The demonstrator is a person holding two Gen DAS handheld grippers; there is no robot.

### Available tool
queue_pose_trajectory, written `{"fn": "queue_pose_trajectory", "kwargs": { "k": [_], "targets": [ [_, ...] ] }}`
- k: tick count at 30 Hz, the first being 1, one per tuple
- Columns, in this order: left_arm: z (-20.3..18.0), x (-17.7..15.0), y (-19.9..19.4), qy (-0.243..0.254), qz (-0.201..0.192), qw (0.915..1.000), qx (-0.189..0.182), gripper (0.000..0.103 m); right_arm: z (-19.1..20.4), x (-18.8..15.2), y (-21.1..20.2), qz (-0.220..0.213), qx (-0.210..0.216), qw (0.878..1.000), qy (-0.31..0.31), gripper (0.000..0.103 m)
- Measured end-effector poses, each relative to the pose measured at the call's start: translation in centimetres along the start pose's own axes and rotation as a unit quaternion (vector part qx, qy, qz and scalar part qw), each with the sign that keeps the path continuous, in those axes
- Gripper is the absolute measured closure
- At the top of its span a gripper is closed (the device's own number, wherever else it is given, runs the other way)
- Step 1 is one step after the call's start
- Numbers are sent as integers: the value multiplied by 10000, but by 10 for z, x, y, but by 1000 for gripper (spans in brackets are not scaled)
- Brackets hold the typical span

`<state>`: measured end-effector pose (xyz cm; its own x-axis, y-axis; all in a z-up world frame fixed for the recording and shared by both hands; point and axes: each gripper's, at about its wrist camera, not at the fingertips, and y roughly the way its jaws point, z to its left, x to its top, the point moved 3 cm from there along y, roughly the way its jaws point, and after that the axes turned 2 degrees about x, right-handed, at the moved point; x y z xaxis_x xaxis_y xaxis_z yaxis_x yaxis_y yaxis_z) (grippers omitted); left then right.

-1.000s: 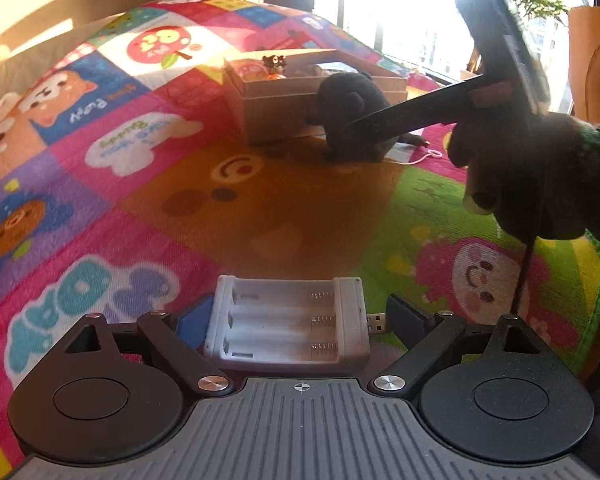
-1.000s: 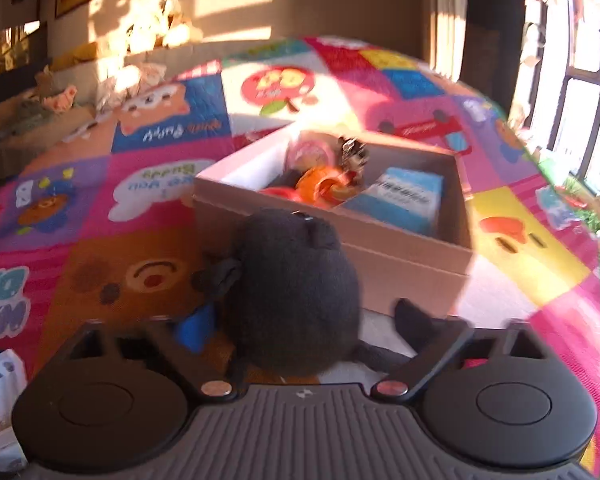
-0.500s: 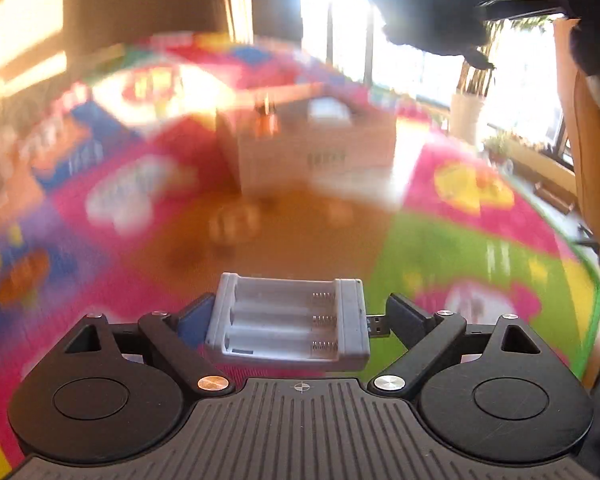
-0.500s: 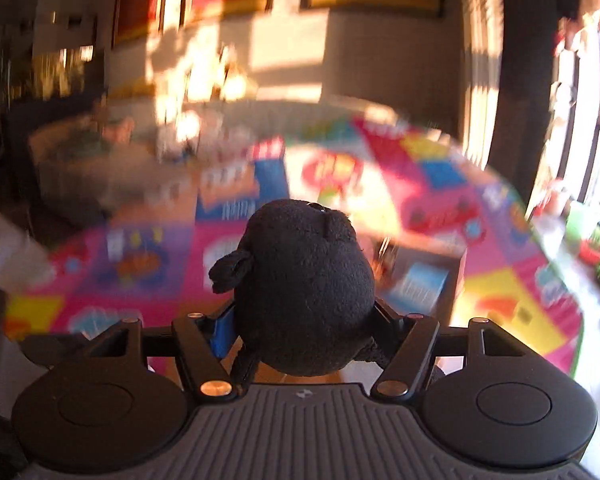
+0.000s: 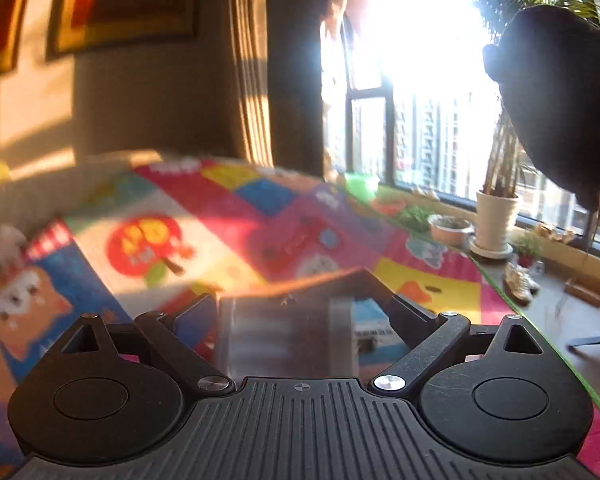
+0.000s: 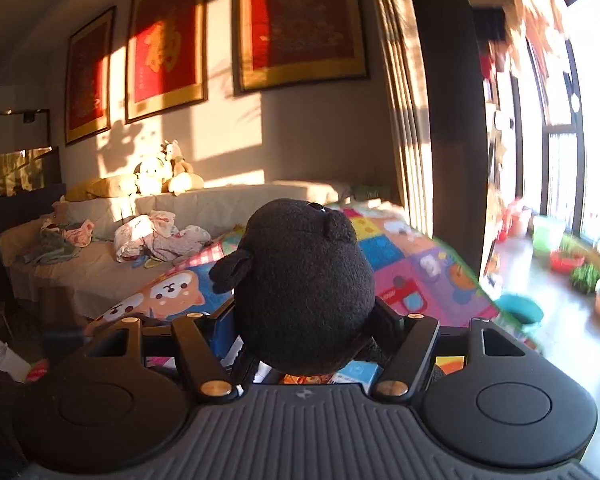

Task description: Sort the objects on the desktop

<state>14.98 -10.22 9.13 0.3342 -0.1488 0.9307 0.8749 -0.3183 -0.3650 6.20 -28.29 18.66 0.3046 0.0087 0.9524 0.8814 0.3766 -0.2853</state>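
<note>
The left claw (image 5: 296, 320), jaws opening, carries a blurred, translucent battery holder (image 5: 284, 336) above the cardboard box (image 5: 300, 280) on the play mat (image 5: 204, 220); whether its pads still press cannot be told. Release squarely over the box. The right claw (image 6: 306, 332) pinches the black plush toy (image 6: 304, 284), raised high; lower it over the box before releasing.

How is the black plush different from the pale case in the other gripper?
The plush is black, round and fuzzy; the case is pale and boxy. The plush shows sharp, pinched in the right gripper; the case is a blur between the left gripper's opening jaws. Both sit between gripper fingers.
</note>
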Motion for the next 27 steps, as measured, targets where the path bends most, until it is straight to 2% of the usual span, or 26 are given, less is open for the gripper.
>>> {"fn": "queue_pose_trajectory", "kwargs": {
  "k": [4,8,13,17,20,21,24,26,27],
  "targets": [
    [24,-27,1,-405,262,9987,135,3,-18,-1,40,214,23,9994,274,36],
    [36,-60,-28,-362,630,9968,339,2,-24,-2,85,373,50,9980,503,36],
    [31,-91,-64,-364,895,9953,51,1,-23,-6,151,624,47,9957,678,36],
    [36,-107,-70,-496,1005,9937,63,1,-21,-27,200,1219,116,9857,1157,36],
    [42,-115,-71,-689,1144,9910,38,1,-26,-54,224,1784,99,9726,1487,29],
    [43,-117,-72,-723,1162,9906,39,1,-27,-59,225,1807,-40,9723,1484,25],
    [47,-119,-70,-819,1217,9892,53,0,-29,-66,220,1590,-471,9805,1055,24],
    [48,-120,-68,-871,1254,9883,45,0,-27,-64,216,1472,-704,9836,763,25],
    [47,-120,-68,-881,1268,9880,29,0,-27,-64,216,1455,-713,9843,698,29]
  ]
}}
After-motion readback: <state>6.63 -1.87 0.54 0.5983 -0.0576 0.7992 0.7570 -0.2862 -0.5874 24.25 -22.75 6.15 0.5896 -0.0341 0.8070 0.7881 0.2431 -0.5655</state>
